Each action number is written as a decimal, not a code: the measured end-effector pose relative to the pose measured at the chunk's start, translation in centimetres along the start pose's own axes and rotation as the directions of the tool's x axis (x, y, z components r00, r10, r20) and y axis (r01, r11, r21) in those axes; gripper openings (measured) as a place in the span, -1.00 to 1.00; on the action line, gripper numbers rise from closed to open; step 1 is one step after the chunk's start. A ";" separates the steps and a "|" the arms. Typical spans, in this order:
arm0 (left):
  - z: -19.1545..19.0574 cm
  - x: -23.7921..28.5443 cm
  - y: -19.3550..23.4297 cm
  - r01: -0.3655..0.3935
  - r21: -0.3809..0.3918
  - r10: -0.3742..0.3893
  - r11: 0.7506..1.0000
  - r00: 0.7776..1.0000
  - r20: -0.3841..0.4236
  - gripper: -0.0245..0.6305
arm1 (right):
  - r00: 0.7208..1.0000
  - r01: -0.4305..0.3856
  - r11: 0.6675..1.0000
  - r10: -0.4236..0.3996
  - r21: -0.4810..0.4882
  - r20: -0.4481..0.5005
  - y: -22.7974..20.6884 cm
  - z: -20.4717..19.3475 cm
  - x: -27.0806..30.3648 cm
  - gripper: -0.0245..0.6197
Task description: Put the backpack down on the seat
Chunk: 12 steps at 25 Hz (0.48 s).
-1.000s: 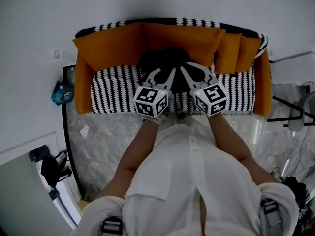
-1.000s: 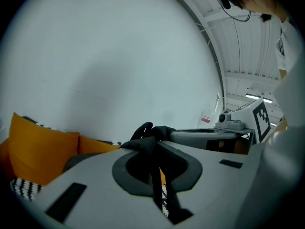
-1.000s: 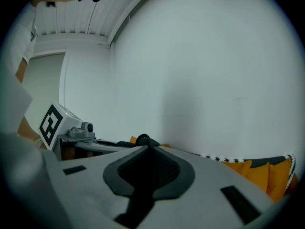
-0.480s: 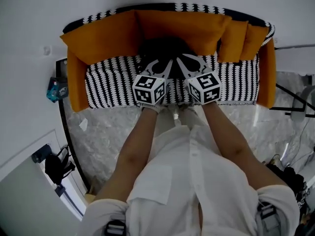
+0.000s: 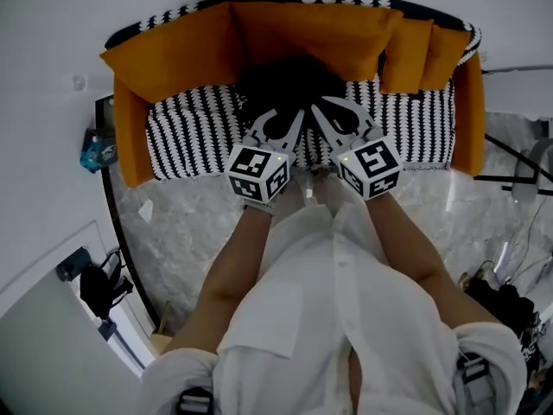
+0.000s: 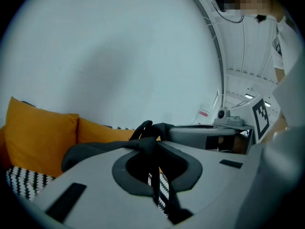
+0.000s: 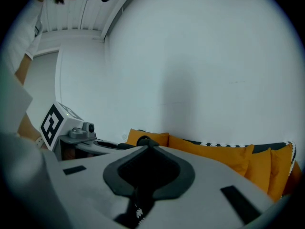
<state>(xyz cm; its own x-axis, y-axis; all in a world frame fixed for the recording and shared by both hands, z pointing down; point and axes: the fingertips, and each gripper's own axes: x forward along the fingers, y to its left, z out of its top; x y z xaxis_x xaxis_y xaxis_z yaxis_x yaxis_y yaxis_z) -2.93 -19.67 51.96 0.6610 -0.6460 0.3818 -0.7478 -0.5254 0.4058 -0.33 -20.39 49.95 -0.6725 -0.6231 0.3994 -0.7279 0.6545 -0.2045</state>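
Head view: a black backpack (image 5: 285,80) sat at the rear middle of the striped seat (image 5: 186,132) of a sofa (image 5: 130,158), against its orange cushions (image 5: 307,28). Whether its weight rested fully on the seat could not be told. The left gripper (image 5: 292,119) and right gripper (image 5: 325,111) reached in side by side from the front edge, their tips at the backpack's near side. The person's white shirt (image 5: 337,318) filled the lower frame above a grey marbled floor (image 5: 186,232).

Left gripper view: the left gripper (image 6: 145,141) was clenched on a black strap (image 6: 155,178), which ran down through the oval gap behind the tips.

Right gripper view: the right gripper (image 7: 147,144) was likewise clamped, with dark backpack fabric pinched at its tips, the cushions (image 7: 214,154) and pale wall (image 7: 200,66) beyond.
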 end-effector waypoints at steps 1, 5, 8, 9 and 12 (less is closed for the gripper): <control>0.3 -0.4 -0.5 -0.002 0.006 0.002 1.000 1.000 0.009 -0.80 | 1.000 -0.001 1.000 0.001 -0.001 0.014 0.3 0.4 -0.5 -0.81; 1.0 -1.2 -1.6 -0.004 0.022 0.004 1.000 1.000 0.021 -0.80 | 0.999 -0.005 1.000 0.005 -0.006 0.040 0.7 1.1 -1.6 -0.81; -0.2 -0.7 -0.9 -0.010 0.000 0.010 1.000 1.000 -0.008 -0.80 | 1.000 0.000 1.000 0.000 0.008 0.012 0.5 -0.2 -1.1 -0.81; -0.9 -0.4 -0.4 -0.016 -0.014 0.015 1.000 1.000 -0.020 -0.80 | 1.000 0.000 1.000 0.000 0.013 -0.005 0.3 -0.9 -0.6 -0.81; -3.3 0.9 1.1 -0.030 -0.055 0.027 0.998 0.997 -0.067 -0.80 | 0.997 0.000 1.000 0.002 0.021 -0.071 -0.3 -3.4 0.9 -0.80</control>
<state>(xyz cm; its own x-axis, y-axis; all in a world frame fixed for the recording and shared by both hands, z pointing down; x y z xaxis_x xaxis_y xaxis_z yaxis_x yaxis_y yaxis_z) -3.02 -19.01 55.45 0.6434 -0.6212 0.4473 -0.7631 -0.4745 0.4388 -0.25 -19.71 53.41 -0.6624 -0.5899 0.4618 -0.7305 0.6454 -0.2233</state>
